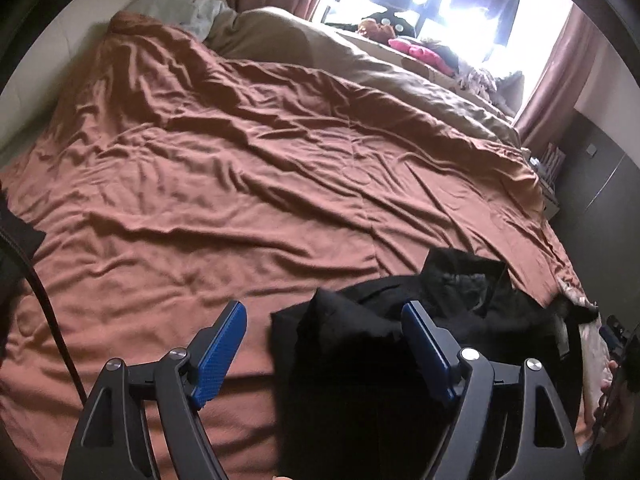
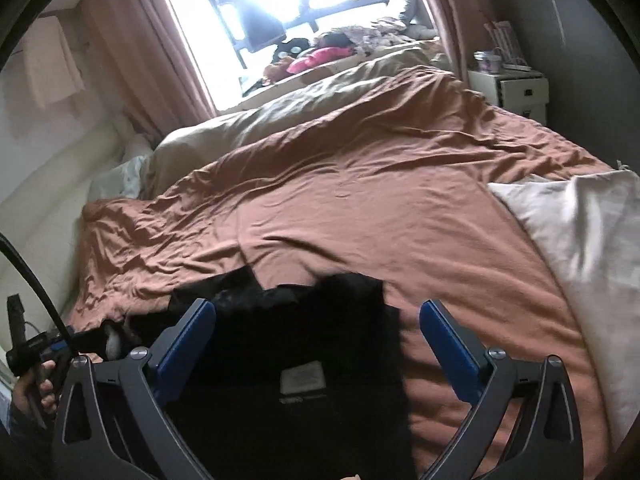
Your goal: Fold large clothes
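Observation:
A black garment [image 1: 360,360] lies bunched on the near edge of a bed covered by a rust-brown sheet [image 1: 220,168]. My left gripper [image 1: 324,316] is open, its blue pads [image 1: 218,354] spread, hovering just above the garment's left part. In the right wrist view the same black garment [image 2: 288,360] shows a grey label near its middle. My right gripper [image 2: 318,314] is open above it, with the left pad over the cloth and the right pad [image 2: 448,352] over bare sheet. Neither gripper holds anything.
A beige duvet [image 1: 320,52] lies along the far side under a bright window. A white pillow [image 2: 580,248] lies at the right of the bed. A white nightstand [image 2: 516,88] stands by the dark wall. The other hand-held gripper [image 2: 36,348] shows at the left edge.

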### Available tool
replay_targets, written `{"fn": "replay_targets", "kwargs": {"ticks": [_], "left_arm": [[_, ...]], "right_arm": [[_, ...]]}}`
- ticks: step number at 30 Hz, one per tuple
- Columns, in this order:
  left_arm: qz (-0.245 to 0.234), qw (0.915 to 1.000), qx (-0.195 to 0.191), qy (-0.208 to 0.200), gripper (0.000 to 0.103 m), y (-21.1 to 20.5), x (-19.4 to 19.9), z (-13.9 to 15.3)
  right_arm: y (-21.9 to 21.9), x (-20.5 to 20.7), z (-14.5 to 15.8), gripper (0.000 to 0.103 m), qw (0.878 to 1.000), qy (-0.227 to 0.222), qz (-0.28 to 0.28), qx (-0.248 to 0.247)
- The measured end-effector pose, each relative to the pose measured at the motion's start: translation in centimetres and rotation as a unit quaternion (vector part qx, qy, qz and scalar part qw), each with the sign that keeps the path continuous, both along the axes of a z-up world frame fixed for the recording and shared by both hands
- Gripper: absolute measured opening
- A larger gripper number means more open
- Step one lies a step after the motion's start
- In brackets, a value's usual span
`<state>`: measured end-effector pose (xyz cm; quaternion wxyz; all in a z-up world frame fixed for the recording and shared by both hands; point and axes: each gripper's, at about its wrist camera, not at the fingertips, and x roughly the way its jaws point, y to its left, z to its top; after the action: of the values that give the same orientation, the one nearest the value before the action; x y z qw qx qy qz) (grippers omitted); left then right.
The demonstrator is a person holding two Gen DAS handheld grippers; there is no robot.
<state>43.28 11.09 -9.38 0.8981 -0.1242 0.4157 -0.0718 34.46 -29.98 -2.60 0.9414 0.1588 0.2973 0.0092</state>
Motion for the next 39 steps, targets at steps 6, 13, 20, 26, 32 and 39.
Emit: {"fn": "replay_targets", "kwargs": {"ticks": [6, 13, 20, 26, 32, 39], "left_arm": [[-0.004, 0.9992, 0.035, 0.018, 0.081, 1.1, -1.7, -0.6], [-0.033, 0.9960, 0.035, 0.075, 0.073, 1.0, -3.8, -4.0], [-0.050, 0.9914, -0.003, 0.121, 0.050, 0.9, -6.9, -7.4], [-0.061, 0.9904, -0.018, 0.123, 0.019, 0.4, -7.3, -8.3], [-0.075, 0.9921, 0.017, 0.099, 0.003, -1.4, -6.3, -7.5], [-0.048, 0.9927, 0.000, 0.110, 0.004, -0.5, -6.3, -7.5]], "right_arm": [[-1.0, -1.4, -0.1, 0.102, 0.999, 0.038, 0.008, -0.019], [-1.1, -2.9, -1.1, 0.102, 0.996, 0.079, 0.049, -0.011], [-2.5, -3.6, -3.6, 0.066, 0.988, 0.129, 0.080, 0.017], [-3.2, -2.7, -5.1, 0.024, 0.985, 0.141, 0.088, 0.048], [-3.6, -1.7, -4.7, 0.002, 0.988, 0.121, 0.086, 0.037], [-1.9, -2.5, -4.0, 0.003, 0.992, 0.118, 0.052, -0.005]]}}
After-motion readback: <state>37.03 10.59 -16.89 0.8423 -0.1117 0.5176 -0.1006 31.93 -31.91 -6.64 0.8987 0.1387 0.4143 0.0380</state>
